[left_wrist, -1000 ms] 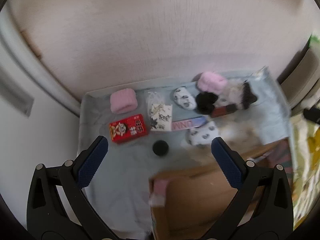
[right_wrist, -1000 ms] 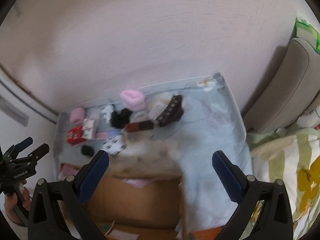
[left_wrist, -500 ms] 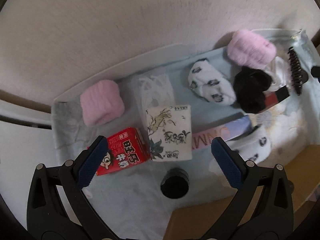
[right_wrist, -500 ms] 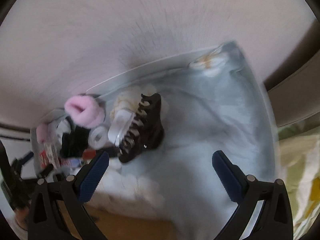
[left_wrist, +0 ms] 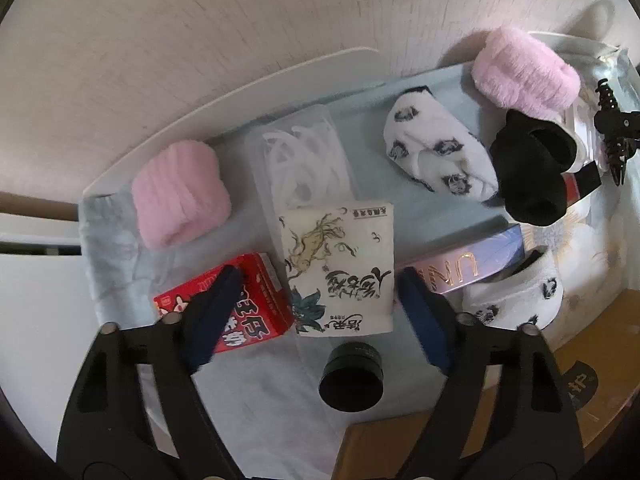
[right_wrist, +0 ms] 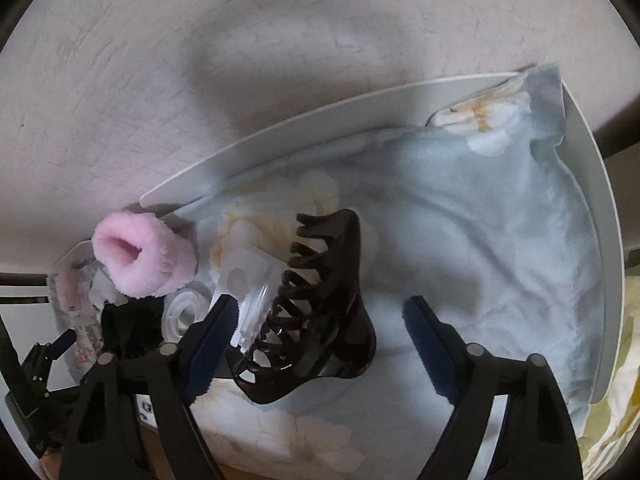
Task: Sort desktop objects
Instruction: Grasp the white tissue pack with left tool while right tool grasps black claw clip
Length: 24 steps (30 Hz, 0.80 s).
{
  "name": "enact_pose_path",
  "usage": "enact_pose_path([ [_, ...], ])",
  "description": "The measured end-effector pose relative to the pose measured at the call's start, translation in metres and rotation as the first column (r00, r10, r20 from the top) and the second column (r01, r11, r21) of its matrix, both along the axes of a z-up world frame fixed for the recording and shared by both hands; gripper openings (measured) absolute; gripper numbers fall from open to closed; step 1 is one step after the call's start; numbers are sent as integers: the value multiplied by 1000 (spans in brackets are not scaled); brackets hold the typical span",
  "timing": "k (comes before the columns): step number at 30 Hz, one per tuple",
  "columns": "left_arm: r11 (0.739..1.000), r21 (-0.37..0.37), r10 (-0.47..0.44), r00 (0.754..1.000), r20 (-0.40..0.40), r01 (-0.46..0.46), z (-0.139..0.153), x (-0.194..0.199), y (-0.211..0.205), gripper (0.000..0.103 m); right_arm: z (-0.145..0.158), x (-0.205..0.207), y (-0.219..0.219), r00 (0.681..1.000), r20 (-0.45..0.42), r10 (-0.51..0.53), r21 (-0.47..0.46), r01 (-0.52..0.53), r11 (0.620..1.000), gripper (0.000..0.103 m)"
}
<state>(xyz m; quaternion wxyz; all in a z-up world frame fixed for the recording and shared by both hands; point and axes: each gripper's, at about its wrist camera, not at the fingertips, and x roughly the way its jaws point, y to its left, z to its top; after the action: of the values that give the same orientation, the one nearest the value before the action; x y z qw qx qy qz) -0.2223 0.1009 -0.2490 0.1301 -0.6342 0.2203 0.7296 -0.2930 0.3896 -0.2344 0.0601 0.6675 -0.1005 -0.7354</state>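
On the pale blue floral cloth [left_wrist: 256, 392] both tools are mid-pickup: the left gripper [left_wrist: 320, 284] is closing astride the white ink-printed tissue pack [left_wrist: 340, 264], the right gripper [right_wrist: 318, 312] astride the dark brown plastic claw hair clip [right_wrist: 316, 304], pads apparently not yet pressing, so each must finish clamping, then lift.

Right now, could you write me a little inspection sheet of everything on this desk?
Surface: white table under a pale blue cloth.
Job's things: tissue pack, red carton, dark hair claw, pink fluffy bands, panda socks, black jar.
Clutter: cardboard box at the table's edge.
Grippers: left gripper closing around the tissue pack; right gripper closing around the hair claw.
Cables: nothing seen.
Surroundings: pale wall.
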Motion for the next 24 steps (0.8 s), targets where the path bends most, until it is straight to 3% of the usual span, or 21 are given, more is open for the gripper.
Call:
enact_pose_path([
  [4,1000,-12,-8,1000,-24,8,0,3,1,66,6,6,-1,999,-20,25,6,-25,1000,50],
  [6,1000,-19,-16,998,-55,15,2,7,3,48,9,9,0,999,-30,30,13,-30,999,46],
  [17,999,32,-23,996,-81,26,10,21,-1,47,33,33,21,997,-78,9,-13,-10,1000,46],
  [24,996,70,-40,987,-159,52,46,33,-4,47,61,55,37,994,-110,-3,-36,-1,999,46],
])
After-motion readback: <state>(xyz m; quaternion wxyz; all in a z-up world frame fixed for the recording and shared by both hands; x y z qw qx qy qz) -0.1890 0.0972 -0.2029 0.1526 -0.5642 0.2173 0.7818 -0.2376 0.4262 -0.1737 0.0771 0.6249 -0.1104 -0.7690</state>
